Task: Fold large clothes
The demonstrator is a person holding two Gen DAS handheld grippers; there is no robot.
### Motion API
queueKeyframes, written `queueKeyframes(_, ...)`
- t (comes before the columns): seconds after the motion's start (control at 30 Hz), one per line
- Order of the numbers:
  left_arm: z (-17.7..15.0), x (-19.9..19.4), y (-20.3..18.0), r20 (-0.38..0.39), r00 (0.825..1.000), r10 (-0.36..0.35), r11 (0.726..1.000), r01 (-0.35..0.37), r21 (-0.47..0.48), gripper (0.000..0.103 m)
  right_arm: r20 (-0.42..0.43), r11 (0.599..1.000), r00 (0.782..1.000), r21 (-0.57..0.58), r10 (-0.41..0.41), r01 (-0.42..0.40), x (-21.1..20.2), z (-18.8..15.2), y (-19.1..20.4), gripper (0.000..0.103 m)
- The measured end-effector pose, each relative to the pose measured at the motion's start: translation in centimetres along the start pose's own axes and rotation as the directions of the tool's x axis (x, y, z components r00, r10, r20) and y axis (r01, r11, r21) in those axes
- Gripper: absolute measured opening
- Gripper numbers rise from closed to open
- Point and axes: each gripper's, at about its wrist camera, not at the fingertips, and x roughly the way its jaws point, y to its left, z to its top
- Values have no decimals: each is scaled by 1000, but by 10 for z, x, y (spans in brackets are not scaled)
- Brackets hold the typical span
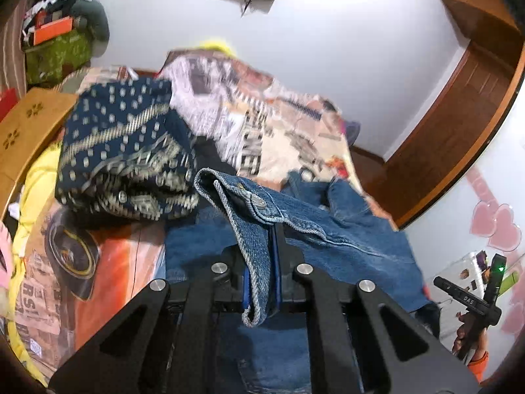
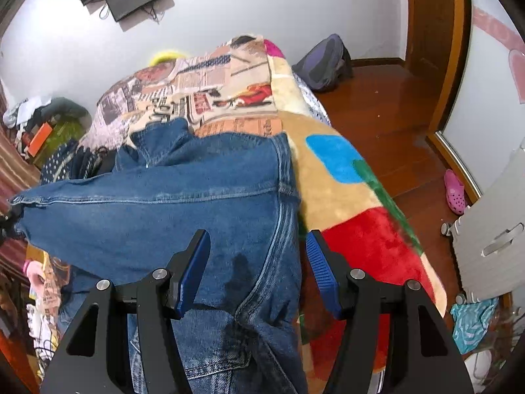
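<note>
- White-walled bedroom with a bed under a patchwork-print plush blanket (image 2: pixel 249 98); reddish wooden floor (image 2: pixel 387 111) at 2 o'clock in the right wrist view.
- Blue denim jeans (image 2: pixel 170 210) lie spread on the blanket.
- Left gripper (image 1: pixel 262 262): clenched on the jeans' buttoned waistband (image 1: pixel 249 216), which is lifted off the bed.
- Right gripper (image 2: pixel 259 262): released, jaws apart above the denim.
- Navy dotted patterned cloth (image 1: pixel 121 151) lies bunched at 10 o'clock of the waistband.

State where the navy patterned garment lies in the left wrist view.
The navy patterned garment lies heaped left of centre on the bed, just left of the jeans, with the printed blanket behind it.
</note>
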Motion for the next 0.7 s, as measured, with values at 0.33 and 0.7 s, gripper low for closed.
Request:
queueKeyframes(0.33,-77,86,38,-243,939,244,969,-224,106,40,-112,1000,994,-13,-17,16,29,-18,-3,59)
queueKeyframes(0.7,-60,79,57,-254,937,241,971,-229,75,73,-91,999,995,-26,41,-44,21,3,-3,60)
